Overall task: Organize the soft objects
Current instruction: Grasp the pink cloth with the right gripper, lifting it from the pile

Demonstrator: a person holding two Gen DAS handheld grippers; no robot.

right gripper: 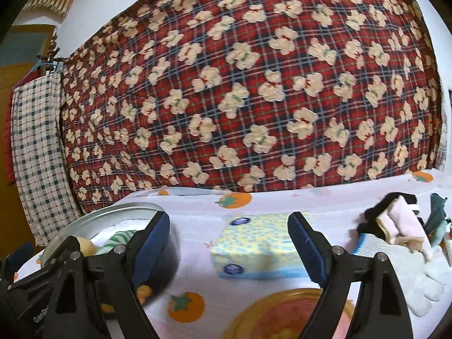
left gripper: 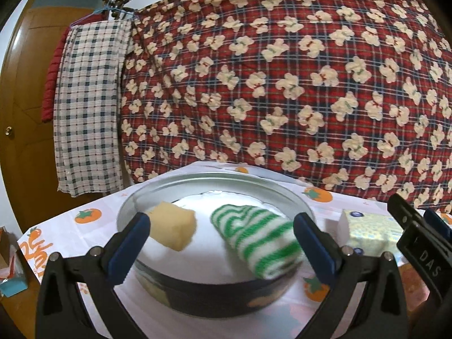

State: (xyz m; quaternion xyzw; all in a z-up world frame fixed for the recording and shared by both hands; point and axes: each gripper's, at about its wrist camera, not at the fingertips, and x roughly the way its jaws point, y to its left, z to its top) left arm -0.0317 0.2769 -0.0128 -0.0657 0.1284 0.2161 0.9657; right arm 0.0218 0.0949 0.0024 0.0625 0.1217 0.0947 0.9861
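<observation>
Between the wide-spread, empty jaws of the right gripper (right gripper: 228, 240) lies the tissue pack (right gripper: 261, 247) on the tablecloth (right gripper: 282, 200), just ahead of the fingertips and untouched. It looks light and squashy, best pinched across its short sides. Farther left, the left gripper (left gripper: 221, 236), also spread and empty, frames the round tin (left gripper: 197, 296) holding a sponge (left gripper: 173, 227) and striped sock (left gripper: 260, 243).

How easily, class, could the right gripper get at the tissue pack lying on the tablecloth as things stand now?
Probably easily. The right gripper is open and empty, with the tissue pack straight ahead between its fingers. Nothing lies on the pack, and the round tin sits clear to one side.
</observation>
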